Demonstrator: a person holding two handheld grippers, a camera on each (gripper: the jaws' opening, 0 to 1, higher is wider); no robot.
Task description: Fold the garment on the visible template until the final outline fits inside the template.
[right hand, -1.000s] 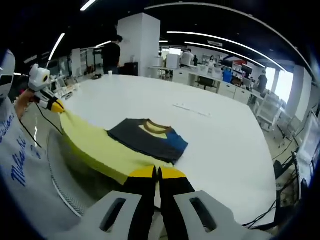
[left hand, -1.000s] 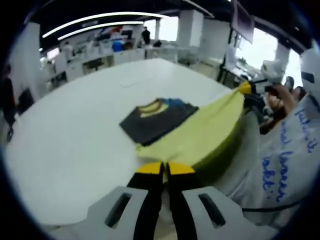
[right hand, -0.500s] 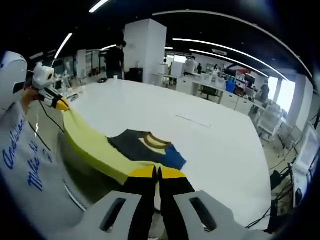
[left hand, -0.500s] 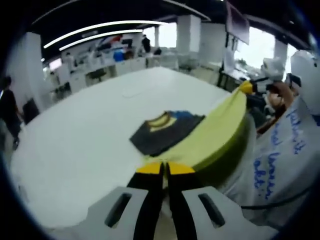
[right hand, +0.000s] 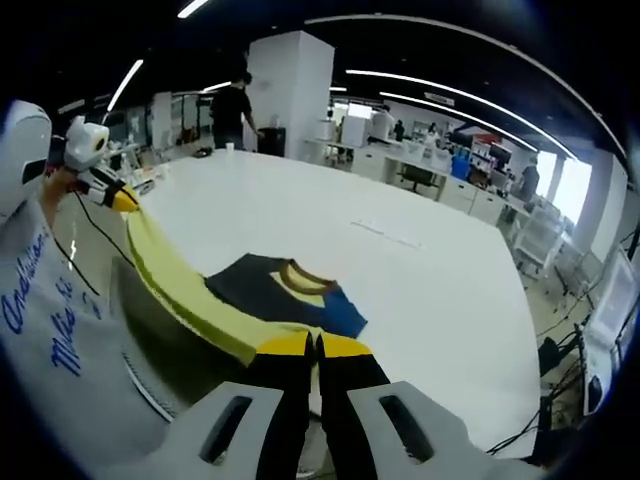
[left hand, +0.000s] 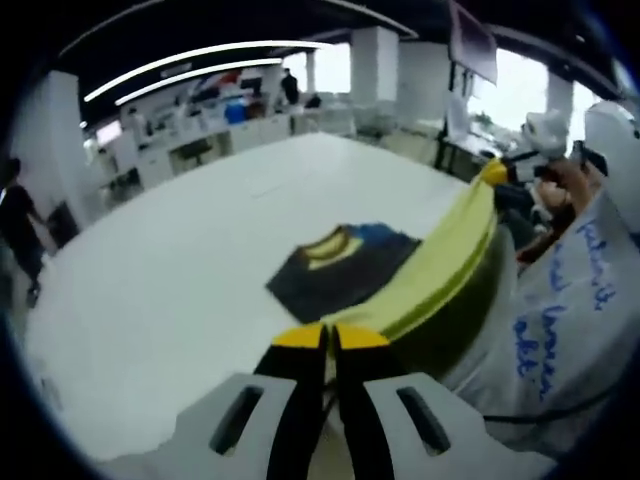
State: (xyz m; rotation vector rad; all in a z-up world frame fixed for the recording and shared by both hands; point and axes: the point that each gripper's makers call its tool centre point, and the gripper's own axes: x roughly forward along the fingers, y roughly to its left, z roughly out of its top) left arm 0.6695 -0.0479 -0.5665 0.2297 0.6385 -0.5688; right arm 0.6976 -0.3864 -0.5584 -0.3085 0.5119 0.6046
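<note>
The garment is a shirt with a dark grey chest (left hand: 335,275), a yellow collar, a blue shoulder and a yellow lower part (left hand: 440,265). Its upper part lies on the white table (left hand: 170,270). The yellow hem is lifted and stretched taut off the table's near edge. My left gripper (left hand: 330,338) is shut on one hem corner, and my right gripper (right hand: 316,346) is shut on the other. In the right gripper view the dark chest (right hand: 262,290) lies flat while the yellow band (right hand: 180,290) runs to the left gripper (right hand: 118,198). The right gripper (left hand: 500,172) appears at the far end of the hem.
A person's white printed sleeve (left hand: 565,300) hangs at the right of the left gripper view and another sleeve (right hand: 45,300) at the left of the right gripper view. Desks, chairs and standing people (right hand: 238,110) fill the office behind the table.
Both grippers have lifted the yellow hem higher and toward the collar; the yellow part now looks like a narrower, steeper band and the shirt's dark part has slid slightly.
</note>
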